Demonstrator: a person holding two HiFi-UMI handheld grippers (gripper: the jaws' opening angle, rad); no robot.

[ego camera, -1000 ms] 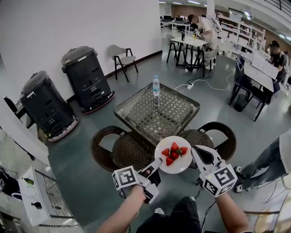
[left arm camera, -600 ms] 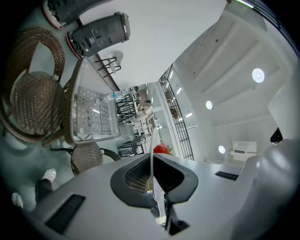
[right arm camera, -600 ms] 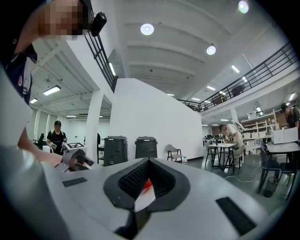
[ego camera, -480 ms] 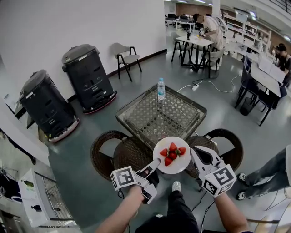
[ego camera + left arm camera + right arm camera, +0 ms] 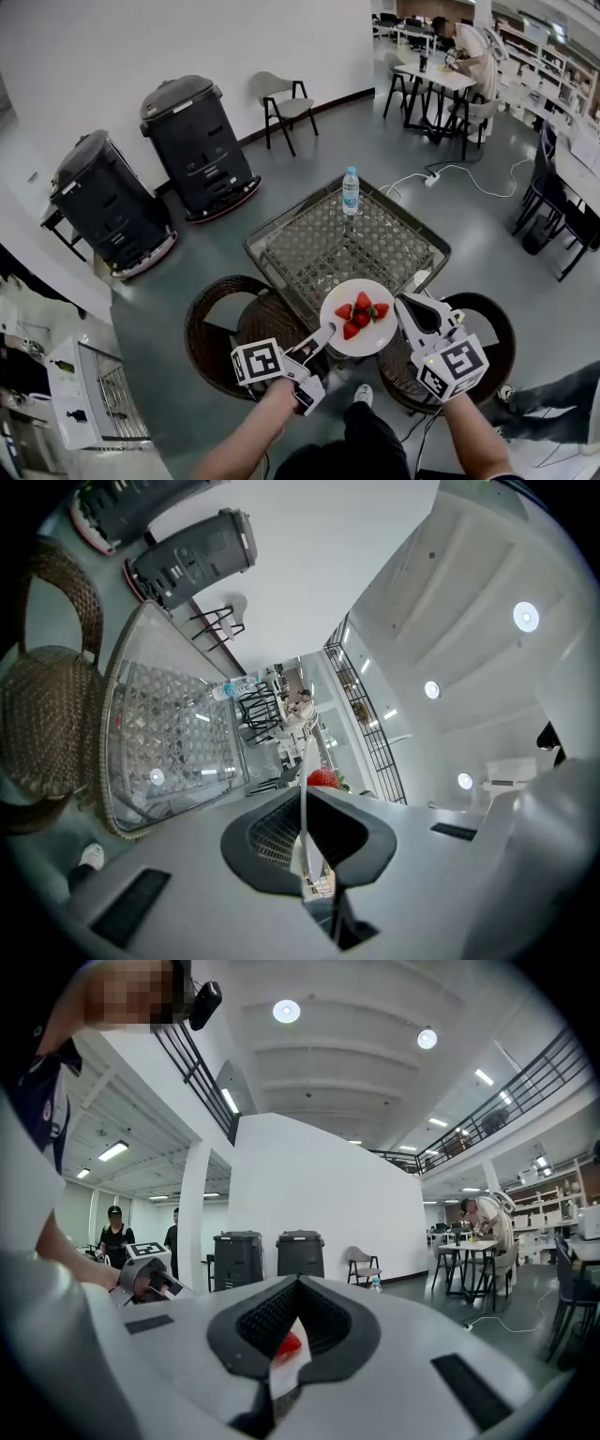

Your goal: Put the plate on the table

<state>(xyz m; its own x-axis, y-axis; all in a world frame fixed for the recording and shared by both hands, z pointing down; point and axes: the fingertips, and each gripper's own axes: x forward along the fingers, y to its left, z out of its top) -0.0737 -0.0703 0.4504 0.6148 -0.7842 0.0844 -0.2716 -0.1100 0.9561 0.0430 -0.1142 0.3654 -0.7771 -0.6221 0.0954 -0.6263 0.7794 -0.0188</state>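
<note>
You hold the plate (image 5: 370,339) in the air at the lower centre of the head view, just short of the near corner of the worktop (image 5: 319,246). The left tool (image 5: 322,335) is pinched onto its left rim and the right tool (image 5: 405,306) onto its right rim. Each tool's own view shows the thin white edge between ribbed dark pads.

The likely trouble is tilt. If one of your hands dips or twists, the loose strawberries (image 5: 361,312) can roll off. The rim looks smooth and glazed, so it may also slide out of so narrow a bite. The worktop's raised woven border could catch the plate's underside if you come in low, and a hard landing risks a chip. The water bottle (image 5: 351,192) stands well apart at the far edge.

The plate is round, shallow and glossy. The berries are red and lumpy. The worktop is square, a lattice under what seems a glass sheet, and the wicker chairs (image 5: 225,323) below are coarse and rounded.
</note>
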